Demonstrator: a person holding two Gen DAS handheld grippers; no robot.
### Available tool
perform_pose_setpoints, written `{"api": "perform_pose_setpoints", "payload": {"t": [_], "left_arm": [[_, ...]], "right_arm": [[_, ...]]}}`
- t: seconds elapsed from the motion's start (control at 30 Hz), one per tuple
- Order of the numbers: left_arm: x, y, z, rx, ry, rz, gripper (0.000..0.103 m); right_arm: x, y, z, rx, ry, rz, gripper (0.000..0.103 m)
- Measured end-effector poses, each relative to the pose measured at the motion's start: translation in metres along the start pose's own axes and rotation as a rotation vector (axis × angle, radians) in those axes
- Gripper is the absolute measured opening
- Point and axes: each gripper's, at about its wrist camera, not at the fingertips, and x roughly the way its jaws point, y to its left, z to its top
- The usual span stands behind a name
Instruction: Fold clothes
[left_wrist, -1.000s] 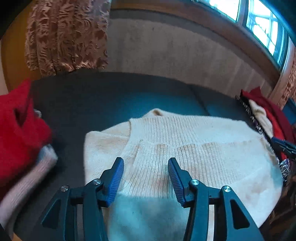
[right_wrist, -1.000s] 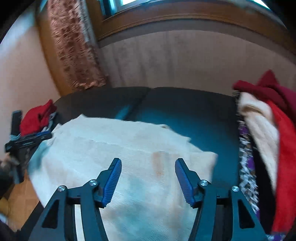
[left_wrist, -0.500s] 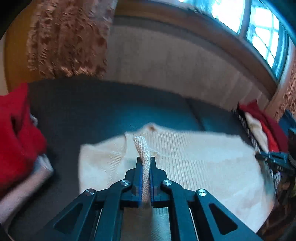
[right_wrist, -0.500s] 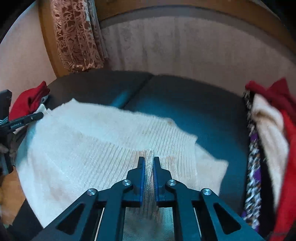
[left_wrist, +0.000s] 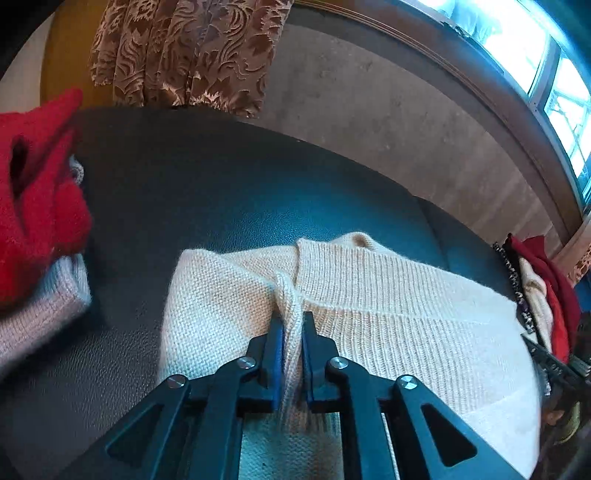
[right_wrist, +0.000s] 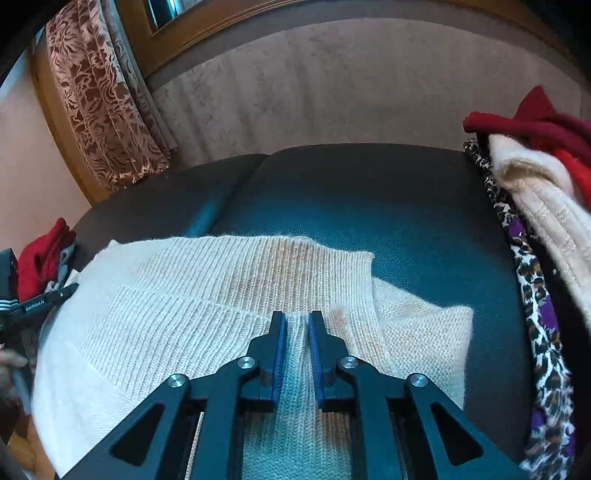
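A: From the left wrist view, we see the left gripper (left_wrist: 293, 325) closed down to a narrow slit, with a raised pleat of the cream knit sweater (left_wrist: 388, 317) pinched between its 2 blue-lined fingers (left_wrist: 276, 343).

B: And the sweater itself?

A: We find it spread on the dark leather sofa (left_wrist: 207, 192), its ribbed band running off to the right. A red knit (left_wrist: 33, 192) sits on a pale pink folded knit (left_wrist: 40, 314) at the sofa's left end, well apart from the sweater. A patterned brown curtain (left_wrist: 184, 51) hangs behind.

B: And from the right wrist view?

A: We see the right gripper (right_wrist: 295, 328) also nearly closed, its 2 fingers (right_wrist: 277, 343) clamped on a ridge of the same cream knit sweater (right_wrist: 177, 295), near the ribbed band's right end. The sweater lies across the sofa (right_wrist: 406, 206), reaching almost to its front edge. A pile of clothes (right_wrist: 546, 206), red, cream and leopard print, stands at the right end, apart from the sweater.
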Motion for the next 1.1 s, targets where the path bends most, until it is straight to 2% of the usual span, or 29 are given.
{"api": "perform_pose_setpoints", "payload": {"t": [0.1, 0.13, 0.2, 0.3, 0.4, 0.53, 0.6, 0.63, 0.67, 0.7, 0.73, 0.77, 0.8, 0.87, 0.97, 1.0, 1.03, 1.1], "left_arm": [[-0.024, 0.015, 0.003, -0.086, -0.004, -0.051, 0.023], [-0.037, 0.020, 0.001, -0.091, -0.031, -0.055, 0.024], [-0.073, 0.035, -0.009, -0.074, -0.092, -0.058, 0.028], [-0.110, 0.059, -0.026, -0.038, -0.110, -0.066, 0.036], [-0.120, 0.079, -0.050, -0.025, -0.045, -0.080, 0.037], [-0.117, 0.075, -0.079, -0.002, 0.023, -0.150, 0.037], [-0.114, 0.065, -0.092, 0.022, 0.042, -0.173, 0.037], [-0.112, 0.059, -0.099, 0.031, 0.052, -0.180, 0.037], [-0.105, 0.057, -0.100, 0.032, 0.065, -0.187, 0.037], [-0.101, 0.056, -0.102, 0.029, 0.071, -0.198, 0.037], [-0.098, 0.056, -0.101, 0.027, 0.075, -0.220, 0.037], [-0.096, 0.055, -0.102, 0.022, 0.077, -0.240, 0.036], [-0.093, 0.054, -0.101, 0.020, 0.078, -0.251, 0.035], [-0.092, 0.051, -0.107, 0.014, 0.085, -0.254, 0.033], [-0.096, 0.044, -0.117, 0.025, 0.109, -0.280, 0.010], [-0.097, 0.042, -0.118, 0.040, 0.110, -0.265, 0.006], [-0.098, 0.041, -0.119, 0.053, 0.113, -0.252, 0.006], [-0.099, 0.042, -0.122, 0.070, 0.122, -0.228, 0.004]], "right_arm": [[-0.001, 0.000, 0.000, -0.010, -0.005, -0.010, 0.014], [-0.001, -0.001, 0.000, -0.013, -0.005, -0.013, 0.014], [0.002, -0.003, -0.001, -0.017, -0.007, -0.018, 0.014], [0.005, -0.002, -0.002, -0.023, -0.008, -0.024, 0.014], [0.005, -0.002, -0.001, -0.031, -0.005, -0.034, 0.015], [-0.001, 0.004, 0.006, -0.044, 0.030, -0.081, 0.020], [-0.016, 0.022, 0.014, -0.069, -0.012, -0.090, 0.043], [-0.026, 0.034, 0.018, -0.087, -0.049, -0.085, 0.048], [-0.035, 0.046, 0.021, -0.107, -0.080, -0.070, 0.058], [-0.042, 0.059, 0.023, -0.133, -0.101, -0.039, 0.071], [-0.046, 0.074, 0.023, -0.164, -0.114, -0.002, 0.079], [-0.047, 0.092, 0.023, -0.205, -0.112, 0.044, 0.091], [-0.046, 0.107, 0.022, -0.240, -0.106, 0.082, 0.095], [-0.038, 0.131, 0.015, -0.300, -0.079, 0.124, 0.095], [-0.009, 0.150, 0.002, -0.347, -0.009, 0.133, 0.101], [0.004, 0.152, -0.005, -0.343, 0.031, 0.133, 0.103], [0.018, 0.153, -0.014, -0.349, 0.064, 0.126, 0.103], [0.023, 0.158, -0.023, -0.383, 0.051, 0.110, 0.103]]}}
